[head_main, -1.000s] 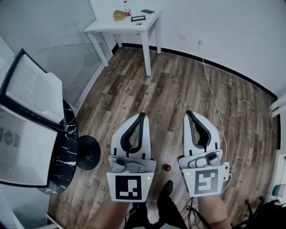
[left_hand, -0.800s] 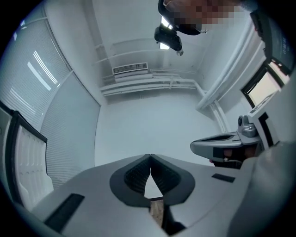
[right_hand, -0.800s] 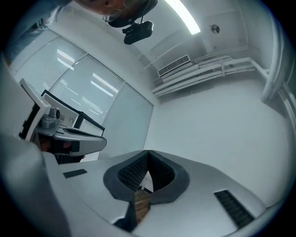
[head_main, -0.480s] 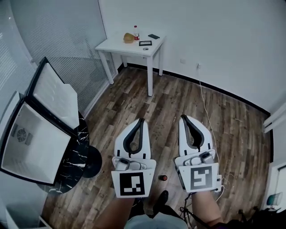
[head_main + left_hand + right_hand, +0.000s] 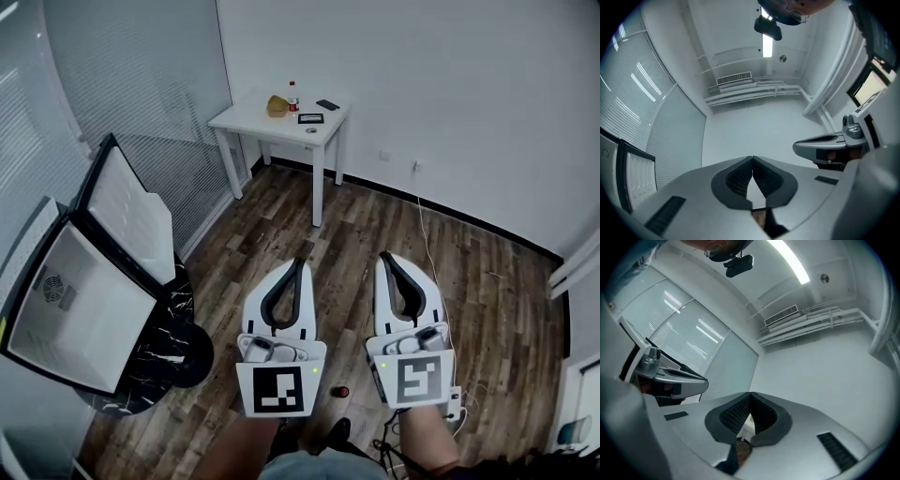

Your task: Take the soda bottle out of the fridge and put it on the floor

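In the head view a small dark bottle with a red cap (image 5: 343,391), seen from above, stands on the wooden floor between my two hands. The white mini fridge (image 5: 84,309) at the left has its door (image 5: 127,202) swung open, and I see nothing inside. My left gripper (image 5: 298,264) and right gripper (image 5: 385,258) are held side by side above the floor, both shut and empty. In the left gripper view the left gripper (image 5: 752,159) has its pads meeting against a white wall. The right gripper (image 5: 750,394) looks the same in its own view.
The fridge rests on a round black marble table (image 5: 164,342). A white table (image 5: 253,117) at the far wall carries a red-capped bottle (image 5: 292,97), a brown item and small dark things. A white cable (image 5: 427,234) trails over the floor at the right.
Both grippers and the head camera have risen, so the floor looks farther off. The fridge's open inside and more of the wall have come into view. Both grippers stay shut.
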